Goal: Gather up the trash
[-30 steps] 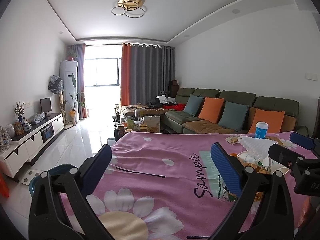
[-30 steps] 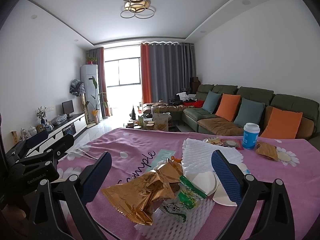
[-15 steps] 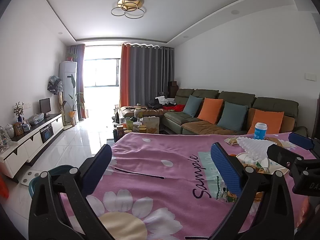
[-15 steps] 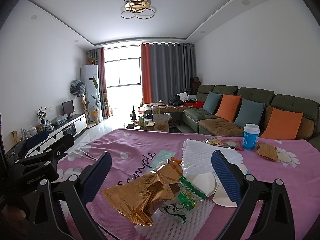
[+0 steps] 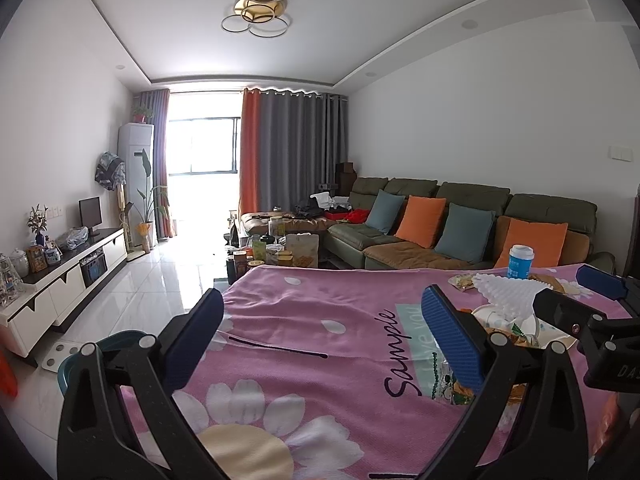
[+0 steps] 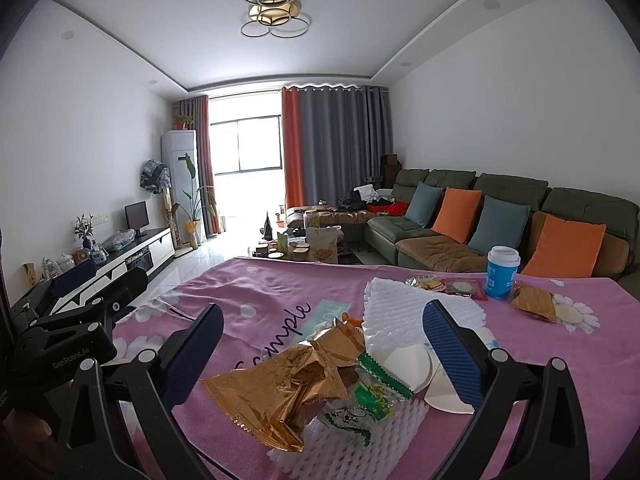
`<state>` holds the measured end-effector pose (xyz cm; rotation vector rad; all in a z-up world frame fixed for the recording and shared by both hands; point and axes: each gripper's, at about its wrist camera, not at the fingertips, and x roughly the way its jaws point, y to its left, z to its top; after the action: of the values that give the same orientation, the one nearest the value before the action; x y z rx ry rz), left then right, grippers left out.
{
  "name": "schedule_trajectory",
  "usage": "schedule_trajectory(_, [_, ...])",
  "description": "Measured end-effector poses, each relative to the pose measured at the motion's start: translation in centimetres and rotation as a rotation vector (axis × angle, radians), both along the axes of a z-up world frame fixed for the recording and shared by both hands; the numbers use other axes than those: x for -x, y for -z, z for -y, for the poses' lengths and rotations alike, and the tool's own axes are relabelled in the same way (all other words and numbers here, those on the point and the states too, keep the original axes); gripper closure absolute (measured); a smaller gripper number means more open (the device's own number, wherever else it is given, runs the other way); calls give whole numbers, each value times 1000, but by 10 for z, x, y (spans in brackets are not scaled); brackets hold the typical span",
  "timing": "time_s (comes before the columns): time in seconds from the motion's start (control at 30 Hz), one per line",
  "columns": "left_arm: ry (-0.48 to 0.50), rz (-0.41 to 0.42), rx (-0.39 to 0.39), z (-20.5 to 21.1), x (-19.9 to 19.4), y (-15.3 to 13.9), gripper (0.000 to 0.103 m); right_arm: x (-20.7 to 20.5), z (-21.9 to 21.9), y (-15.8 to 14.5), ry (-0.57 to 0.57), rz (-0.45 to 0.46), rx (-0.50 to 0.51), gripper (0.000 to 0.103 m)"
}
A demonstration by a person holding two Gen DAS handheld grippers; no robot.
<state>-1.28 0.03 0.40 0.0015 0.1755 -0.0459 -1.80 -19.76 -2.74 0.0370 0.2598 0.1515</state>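
The right gripper (image 6: 320, 344) is spread wide and holds nothing. Right in front of it, between its two blue fingers, lies a heap of trash on the pink cloth (image 6: 272, 292). The closest piece is a crinkly gold wrapper (image 6: 288, 388). Just to the right of it sits a green and white packet (image 6: 372, 396), and both rest on a white foam net (image 6: 384, 436). A bent paper cup (image 6: 416, 364) lies behind them, near the right finger. Farther ahead stands a blue cup (image 6: 502, 274), with a small brown packet (image 6: 534, 302) beside it.

The left gripper (image 5: 320, 332) is also spread wide and empty. Only bare pink cloth lies in front of it. The heap is off to its right. A teal bin (image 5: 116, 344) peeks out low on its left, past the edge of the table.

The step in hand looks like grabbing the gold wrapper. To do it well, the right gripper should go down and a little forward, so one finger lands on each side of the wrapper. It should pinch the thick crumpled middle, not a thin corner, since foil can slip or tear. It should squeeze gently and lift slowly, so the foam net and green packet do not get dragged along. The left gripper should keep out of the way.
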Motion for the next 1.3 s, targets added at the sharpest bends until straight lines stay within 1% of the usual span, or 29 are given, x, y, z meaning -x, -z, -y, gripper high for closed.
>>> schedule_trajectory(0.63, [2,0,0,0,0,0,6,1,2,0,-2,2,-2,7])
schedule_trajectory(0.77, [11,-9,3,-1,-1,2,6,1,2,0,-1,2,-1,7])
schedule_trajectory(0.83, [32,-23,8,-1,-3,3,6,1,3,0,0,-3,-3,7])
schedule_trajectory(0.93, [101,-66,15,1,-8,6,6,-1,10,2,12,-17,-7,7])
schedule_trajectory(1.03, [177,-122,18,7,-15,13,6,-5,23,4,30,-44,-36,7])
schedule_trajectory(1.13, [282,-178,16,17,-22,20,6,-6,38,8,54,-72,-54,7])
schedule_trajectory(1.2, [335,-203,13,23,-24,26,6,-8,47,12,56,-99,-71,7])
schedule_trajectory(1.23, [378,-230,14,27,-28,29,6,-10,51,14,53,-111,-81,7])
schedule_trajectory(1.3, [432,-271,21,33,-35,36,6,-12,57,19,33,-142,-107,14])
